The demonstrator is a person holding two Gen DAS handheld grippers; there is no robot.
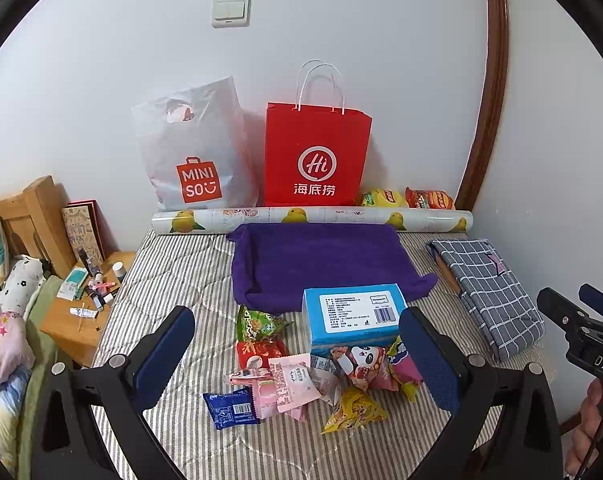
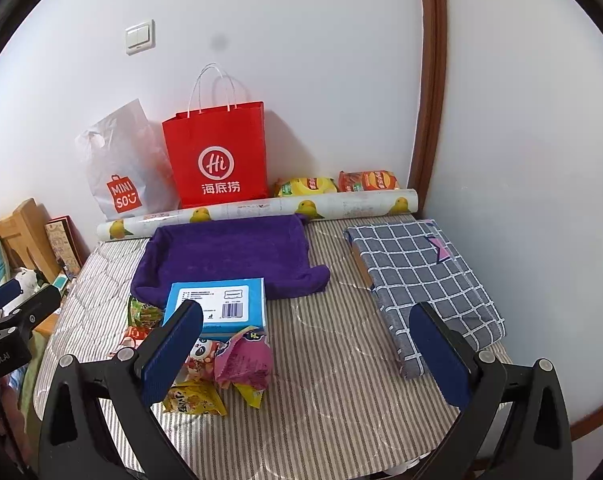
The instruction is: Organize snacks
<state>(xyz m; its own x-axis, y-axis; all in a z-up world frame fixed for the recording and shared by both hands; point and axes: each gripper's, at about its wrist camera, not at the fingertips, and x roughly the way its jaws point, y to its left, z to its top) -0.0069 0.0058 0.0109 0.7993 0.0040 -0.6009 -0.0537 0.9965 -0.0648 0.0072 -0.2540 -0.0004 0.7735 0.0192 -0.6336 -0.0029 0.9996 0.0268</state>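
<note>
A heap of small snack packets lies on the striped mattress, in front of a blue box. Among them are a dark blue packet, a pink one, a panda-print one and a yellow one. My left gripper hangs open just above the heap, its pads either side of it. My right gripper is open over bare mattress to the right of the snacks; its left pad covers part of the pile. A purple towel lies behind the box.
A red paper bag and a white plastic bag lean on the back wall, with two chip bags and a printed paper roll beside them. A folded checked cloth lies right. A cluttered wooden bedside table stands left.
</note>
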